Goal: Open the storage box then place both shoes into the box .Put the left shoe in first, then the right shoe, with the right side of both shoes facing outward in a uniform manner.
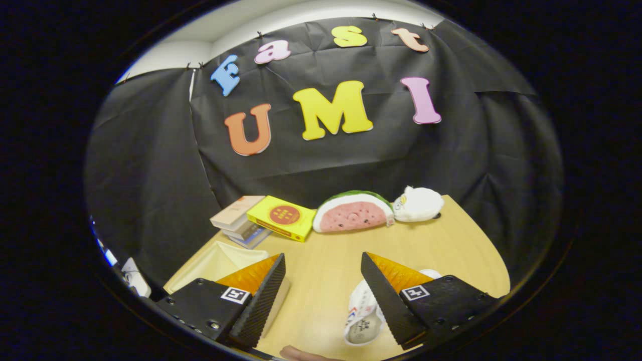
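My gripper (323, 263) hangs open above the wooden table (451, 250), with nothing but bare tabletop between its fingers. A white shoe (363, 313) lies on the table under and beside the right finger (383, 296), partly hidden by it; its open inside faces me. The cream storage box (215, 263) sits behind the left finger (261, 296), which covers its near part. Its top looks open, though I cannot see inside it.
At the back of the table lie a stack of books (241, 223), a yellow box (282, 217), a watermelon-slice plush (353, 211) and a white plush (419, 203). A fingertip (306, 354) shows just under the gripper.
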The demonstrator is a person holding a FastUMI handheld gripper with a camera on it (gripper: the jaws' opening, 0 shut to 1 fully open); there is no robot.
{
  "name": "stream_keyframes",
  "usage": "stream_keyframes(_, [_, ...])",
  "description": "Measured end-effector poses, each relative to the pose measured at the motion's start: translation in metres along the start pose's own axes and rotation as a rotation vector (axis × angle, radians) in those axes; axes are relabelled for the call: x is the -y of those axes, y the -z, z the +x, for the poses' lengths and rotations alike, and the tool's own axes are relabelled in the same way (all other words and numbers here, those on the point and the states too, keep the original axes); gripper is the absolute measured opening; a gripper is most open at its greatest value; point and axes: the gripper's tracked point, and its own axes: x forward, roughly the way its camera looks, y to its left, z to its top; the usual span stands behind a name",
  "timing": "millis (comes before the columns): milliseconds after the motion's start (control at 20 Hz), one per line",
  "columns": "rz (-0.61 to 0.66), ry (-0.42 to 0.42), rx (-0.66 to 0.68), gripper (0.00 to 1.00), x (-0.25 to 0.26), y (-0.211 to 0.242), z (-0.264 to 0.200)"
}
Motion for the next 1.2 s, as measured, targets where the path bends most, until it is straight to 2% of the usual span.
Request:
stream_keyframes(150, [-0.004, 0.056, -0.080, 0.94, 0.034, 0.039, 0.010])
stream_keyframes(300, [-0.040, 0.127, -0.220, 0.91, 0.071, 0.091, 0.019])
stream_keyframes(500, [-0.029, 0.139, -0.387, 0.88, 0.098, 0.145, 0.034])
stream_keyframes(700, [-0.013, 0.142, -0.482, 0.81, 0.107, 0.174, 0.048])
stream_keyframes(800, [-0.021, 0.176, -0.528, 0.83, 0.113, 0.181, 0.052])
stream_keyframes(850, [-0.001, 0.182, -0.562, 0.72, 0.114, 0.189, 0.054])
stream_keyframes(1050, [0.052, 0.164, -0.647, 0.43, 0.098, 0.194, 0.059])
stream_keyframes(1200, [0.057, 0.156, -0.684, 0.10, 0.088, 0.198, 0.063])
